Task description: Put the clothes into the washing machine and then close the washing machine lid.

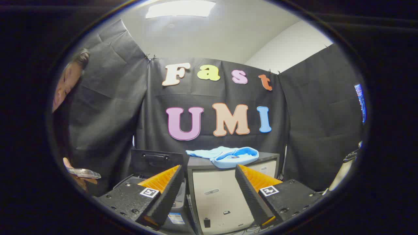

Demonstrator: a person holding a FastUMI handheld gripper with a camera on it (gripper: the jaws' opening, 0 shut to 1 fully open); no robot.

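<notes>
A light blue garment [225, 156] lies crumpled on the dark top of a white cabinet [222, 195], beyond my fingers and a little above them. My gripper [209, 174] is open, its two orange-and-black fingers [163, 182] spread wide with nothing between them. The washing machine [178, 209] stands left of the cabinet, mostly hidden behind my left finger. Its dark lid [156, 160] stands raised upright at the back.
A person leans in at the left, a hand [76, 171] holding a phone-like object beside the washing machine. A pale upright object [343, 169] with a dark top stands at the far right. Black cloth walls close the booth behind and on both sides.
</notes>
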